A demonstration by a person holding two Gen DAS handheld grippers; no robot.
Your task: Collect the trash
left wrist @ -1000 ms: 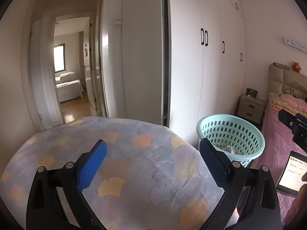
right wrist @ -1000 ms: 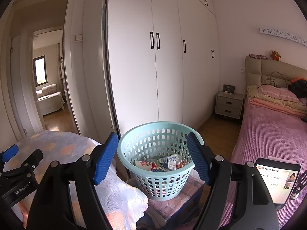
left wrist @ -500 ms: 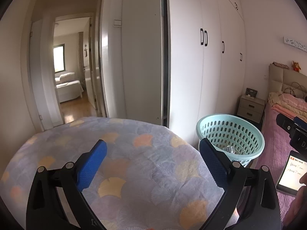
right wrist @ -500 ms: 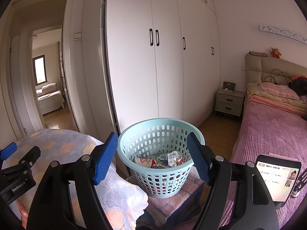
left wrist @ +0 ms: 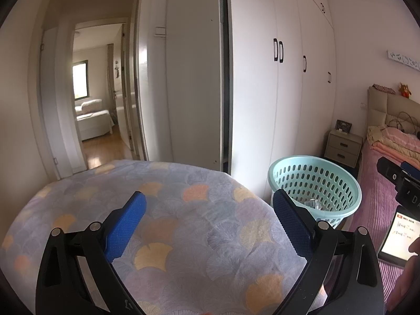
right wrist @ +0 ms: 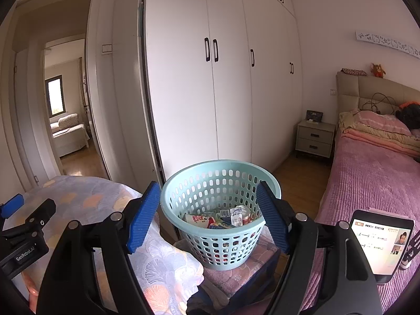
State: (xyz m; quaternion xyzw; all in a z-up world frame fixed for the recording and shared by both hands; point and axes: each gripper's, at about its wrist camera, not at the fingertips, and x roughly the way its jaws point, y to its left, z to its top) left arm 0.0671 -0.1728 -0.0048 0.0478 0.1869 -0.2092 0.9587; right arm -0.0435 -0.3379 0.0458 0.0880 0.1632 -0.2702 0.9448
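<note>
Basket [right wrist: 220, 183] nearer vs 1 s ago; left claw [right wrist: 26, 225] reads "GenRobot.AI".

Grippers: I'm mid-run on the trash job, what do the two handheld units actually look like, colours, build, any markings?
Both match. The left gripper and right gripper have glossy black plastic frames with triangular cut-outs and silver pivot bolts. Each finger carries a long flat blue pad with a fine dotted texture. White lettering reading GenRobot.AI shows on the left unit's black body, seen from the right wrist. No cables or sleeves are visible.
</note>
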